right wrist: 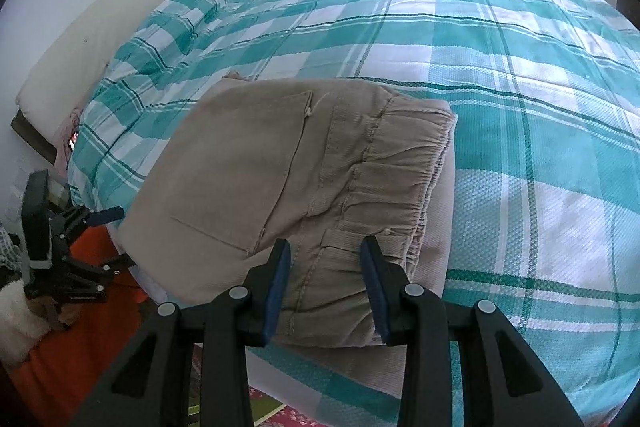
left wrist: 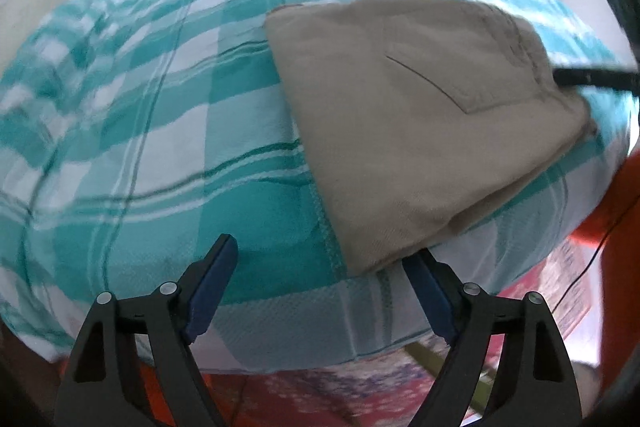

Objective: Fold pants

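The beige pants (left wrist: 420, 115) lie folded into a compact stack on the teal-and-white checked bedspread (left wrist: 160, 131), near the bed's front edge. In the right wrist view the pants (right wrist: 280, 163) show a back pocket and the gathered waistband on top. My left gripper (left wrist: 324, 259) is open and empty, just off the near corner of the stack. My right gripper (right wrist: 326, 251) is open, its fingers hovering over the waistband end without gripping it. The left gripper (right wrist: 100, 215) also shows at the far left of the right wrist view, and one right finger (left wrist: 592, 77) at the stack's far edge.
The bedspread (right wrist: 500, 75) covers the whole bed. A white wall and a cream headboard (right wrist: 100, 27) stand at the left. An orange surface (right wrist: 80, 347) and a patterned red rug (left wrist: 320, 395) lie below the bed's edge.
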Action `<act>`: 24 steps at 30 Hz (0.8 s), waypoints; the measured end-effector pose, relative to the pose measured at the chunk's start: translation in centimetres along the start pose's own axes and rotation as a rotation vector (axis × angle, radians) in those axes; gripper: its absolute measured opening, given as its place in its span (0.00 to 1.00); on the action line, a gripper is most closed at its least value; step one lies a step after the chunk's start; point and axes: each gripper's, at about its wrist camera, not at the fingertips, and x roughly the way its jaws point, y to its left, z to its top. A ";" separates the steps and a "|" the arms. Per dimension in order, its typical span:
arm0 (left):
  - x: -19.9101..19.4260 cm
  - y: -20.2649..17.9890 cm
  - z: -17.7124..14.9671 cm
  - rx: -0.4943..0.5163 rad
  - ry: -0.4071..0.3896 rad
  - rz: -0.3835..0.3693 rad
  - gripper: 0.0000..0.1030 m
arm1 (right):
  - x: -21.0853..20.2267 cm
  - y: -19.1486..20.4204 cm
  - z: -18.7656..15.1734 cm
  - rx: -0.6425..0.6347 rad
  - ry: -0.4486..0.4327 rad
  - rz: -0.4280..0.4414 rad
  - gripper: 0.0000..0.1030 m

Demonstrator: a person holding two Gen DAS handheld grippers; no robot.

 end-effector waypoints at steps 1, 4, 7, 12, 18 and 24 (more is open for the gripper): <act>-0.2 0.6 -0.2 -0.041 0.004 -0.010 0.84 | 0.0 0.0 0.0 0.001 -0.001 0.003 0.36; -0.7 2.4 -0.8 -0.140 0.006 -0.027 0.83 | 0.1 -0.1 0.0 -0.006 -0.002 0.005 0.36; -0.8 2.8 -0.9 -0.174 0.020 -0.033 0.83 | 0.2 -0.2 -0.1 -0.006 -0.007 0.010 0.36; -1.0 2.8 -1.3 -0.171 0.059 0.077 0.77 | 0.2 -0.4 -0.4 0.006 -0.018 0.023 0.36; -2.0 3.2 -1.2 -0.138 0.051 0.162 0.78 | 0.1 -0.4 -0.6 0.011 -0.025 0.022 0.36; -2.1 2.9 -0.8 -0.099 0.046 0.205 0.78 | 0.2 -0.5 -0.5 0.009 -0.023 0.019 0.36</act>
